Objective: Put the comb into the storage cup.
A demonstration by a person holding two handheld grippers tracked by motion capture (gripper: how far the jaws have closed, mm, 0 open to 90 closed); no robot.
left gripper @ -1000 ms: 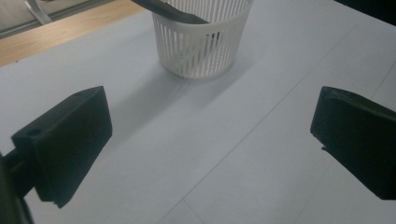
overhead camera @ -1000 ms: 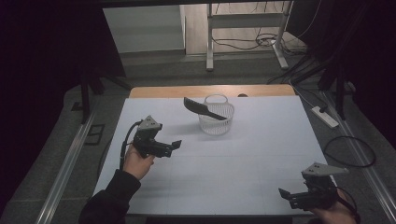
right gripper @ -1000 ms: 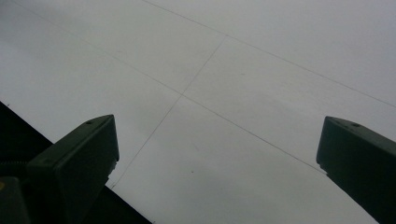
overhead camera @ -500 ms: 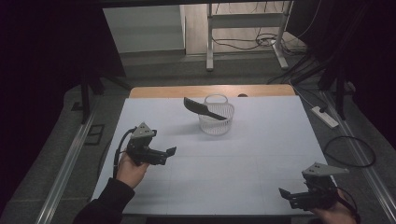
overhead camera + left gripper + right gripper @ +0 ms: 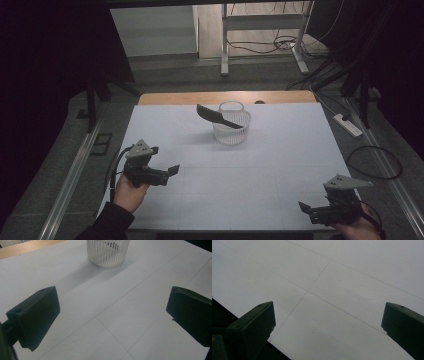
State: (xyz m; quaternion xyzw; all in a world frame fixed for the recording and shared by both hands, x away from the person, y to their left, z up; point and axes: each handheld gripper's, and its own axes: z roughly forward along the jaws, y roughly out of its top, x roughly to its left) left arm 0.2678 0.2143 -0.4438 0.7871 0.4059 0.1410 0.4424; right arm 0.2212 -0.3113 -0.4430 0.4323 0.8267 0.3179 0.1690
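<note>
A white slatted basket (image 5: 231,125) stands toward the far middle of the white table (image 5: 280,165), and a black comb (image 5: 216,116) leans in it, its toothed end jutting up over the rim to the left. The left gripper (image 5: 172,170) is well short of it, held low over the table's near left part by a hand (image 5: 129,189) coming up from the bottom edge, pointing to the right. Its jaws stand wide apart with nothing between them; in the left gripper view the basket (image 5: 108,251) sits beyond them. Since a second ago this gripper has drawn back toward the person and away from the basket. The right gripper (image 5: 303,207) rests at the near right corner, jaws spread wide and empty, where it was before.
</note>
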